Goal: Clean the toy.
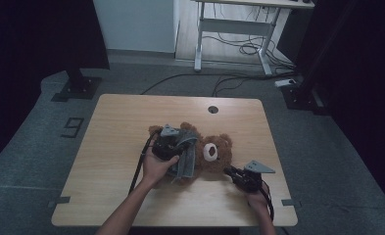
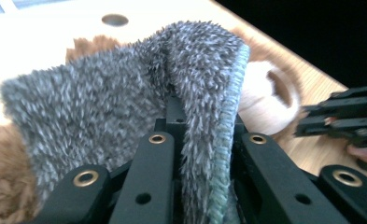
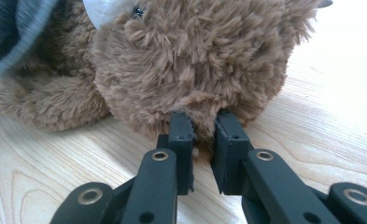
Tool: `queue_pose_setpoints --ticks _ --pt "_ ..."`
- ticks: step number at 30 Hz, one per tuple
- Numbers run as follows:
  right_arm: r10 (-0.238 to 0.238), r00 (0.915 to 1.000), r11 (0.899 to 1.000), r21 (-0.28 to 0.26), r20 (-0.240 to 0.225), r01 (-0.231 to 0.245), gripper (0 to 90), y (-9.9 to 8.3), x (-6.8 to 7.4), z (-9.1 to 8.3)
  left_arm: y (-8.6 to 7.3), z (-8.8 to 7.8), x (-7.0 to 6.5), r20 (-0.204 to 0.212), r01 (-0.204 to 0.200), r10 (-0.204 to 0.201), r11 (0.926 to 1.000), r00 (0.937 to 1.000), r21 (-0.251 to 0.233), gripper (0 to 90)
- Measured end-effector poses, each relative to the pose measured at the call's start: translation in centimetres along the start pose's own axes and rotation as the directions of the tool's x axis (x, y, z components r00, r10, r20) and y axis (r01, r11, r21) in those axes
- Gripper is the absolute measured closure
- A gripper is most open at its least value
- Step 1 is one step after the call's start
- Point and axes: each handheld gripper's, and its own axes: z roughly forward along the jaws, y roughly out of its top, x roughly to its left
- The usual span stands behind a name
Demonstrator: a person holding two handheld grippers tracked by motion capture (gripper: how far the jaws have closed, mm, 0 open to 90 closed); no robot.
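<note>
While the work is midway, by my reading:
Left gripper [image 2: 197,135]: clamped on the fuzzy grey cloth garment [image 2: 125,107], lifted over the bear.
Right gripper [image 3: 202,135]: pinching the brown plush teddy bear [image 3: 195,60], which lies mid-table [image 1: 131,117].
Done: garment gripped, bear steadied.
Left: getting the garment properly onto or off the bear; which, I cannot tell.

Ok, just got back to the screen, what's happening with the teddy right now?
A person is working on a brown plush teddy bear lying on the light wooden table. The left gripper is shut on a grey fuzzy cloth with a stitched edge, holding it up over the bear's body. The right gripper is pinched shut on a tuft of brown fur at the bear's head end, low by the tabletop. The cloth is draped across the bear's middle, not laid flat.
</note>
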Motion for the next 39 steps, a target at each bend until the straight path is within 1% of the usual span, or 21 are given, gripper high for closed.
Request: queue_pose_setpoints --ticks 3,6,7,8,10,11,12,14,15,16,18,24,25,27,30,32,33,34,35,38,39 --pt "0.000 1.0000 1.000 0.006 0.003 0.000 77.3 0.0 0.0 0.0 -1.3 0.8 0.9 0.029 0.036 -0.036 0.9993 0.9989 0.009 81.3" --pt "0.001 1.0000 1.000 0.011 0.002 -0.001 74.1 0.0 0.0 0.0 -1.9 0.8 1.0 0.041 0.041 -0.042 0.9991 0.9983 0.007 81.8" --pt "0.003 1.0000 1.000 0.024 -0.005 -0.003 68.2 0.0 0.0 -0.1 -2.3 0.8 1.1 0.051 0.049 -0.049 0.9988 0.9975 0.000 82.0" --pt "0.003 1.0000 1.000 0.024 -0.005 -0.003 68.2 0.0 0.0 -0.1 -2.6 0.7 1.1 0.062 0.056 -0.055 0.9984 0.9966 -0.007 82.0" --pt "-0.002 0.9999 1.000 0.015 0.012 0.002 57.6 0.0 0.1 -0.3 -3.2 0.6 1.1 0.074 0.059 -0.057 0.9981 0.9956 -0.016 82.1" --pt "0.016 0.9994 0.999 -0.031 0.030 -0.015 48.8 0.2 0.1 -0.8 -3.5 0.5 1.0 0.078 0.061 -0.059 0.9979 0.9952 -0.024 82.2" --pt "0.016 0.9994 0.999 -0.031 0.030 -0.015 48.8 0.2 0.1 -0.8 -3.8 0.5 0.9 0.081 0.062 -0.059 0.9976 0.9949 -0.031 82.2" --pt "0.051 0.9978 0.995 -0.087 0.042 -0.047 42.8 0.6 0.2 -1.5 -4.3 0.4 0.8 0.087 0.066 -0.062 0.9970 0.9943 -0.041 82.3" --pt "0.075 0.9960 0.990 -0.125 0.050 -0.068 37.0 1.2 0.2 -2.2 -4.6 0.2 0.7 0.088 0.062 -0.058 0.9969 0.9945 -0.048 82.4" --pt "0.075 0.9960 0.990 -0.125 0.050 -0.068 37.0 1.2 0.2 -2.2 -4.6 0.2 0.7 0.088 0.062 -0.058 0.9969 0.9945 -0.048 82.4" --pt "0.086 0.9952 0.987 -0.138 0.045 -0.079 30.3 1.8 0.2 -2.4 -4.9 0.1 0.5 0.088 0.060 -0.055 0.9969 0.9946 -0.051 82.4" --pt "0.060 0.9982 0.996 -0.072 0.000 -0.060 16.6 3.3 0.1 -0.8 -5.5 -0.1 0.2 0.091 0.055 -0.049 0.9963 0.9946 -0.066 82.4" --pt "0.065 0.9976 0.996 -0.059 -0.020 -0.067 14.4 3.7 0.0 0.0 -5.5 -0.1 0.2 0.091 0.055 -0.049 0.9962 0.9947 -0.067 82.4" --pt "0.070 0.9972 0.996 -0.045 -0.025 -0.071 13.7 3.8 0.0 0.4 -5.6 -0.1 0.2 0.090 0.052 -0.046 0.9964 0.9949 -0.068 82.4" --pt "0.089 0.9955 0.996 -0.018 -0.032 -0.090 8.4 4.0 0.0 1.5 -5.6 -0.1 0.3 0.091 0.054 -0.047 0.9963 0.9948 -0.067 82.4" --pt "0.093 0.9949 0.995 -0.016 -0.039 -0.094 8.0 4.1 0.1 1.9 -5.7 -0.1 0.3 0.090 0.051 -0.045 0.9964 0.9949 -0.067 82.4" --pt "0.098 0.9933 0.995 -0.004 -0.061 -0.099 8.1 3.9 0.1 2.1 -5.7 -0.1 0.3 0.091 0.053 -0.046 0.9964 0.9948 -0.067 82.4" --pt "0.098 0.9933 0.995 -0.004 -0.061 -0.099 8.1 3.9 0.1 2.1 -5.8 -0.1 0.3 0.094 0.055 -0.048 0.9962 0.9944 -0.067 82.4" --pt "0.110 0.9908 0.994 0.011 -0.080 -0.109 7.7 3.7 -0.1 2.2 -5.9 -0.1 0.3 0.097 0.056 -0.049 0.9962 0.9941 -0.067 82.4" --pt "0.124 0.9878 0.992 0.018 -0.093 -0.123 8.4 3.5 -0.3 2.3 -6.1 -0.1 0.2 0.101 0.057 -0.050 0.9959 0.9937 -0.070 82.3" --pt "0.126 0.9866 0.992 0.018 -0.103 -0.125 11.1 3.4 -0.3 2.4 -6.2 -0.1 0.2 0.102 0.060 -0.052 0.9956 0.9934 -0.072 82.3"
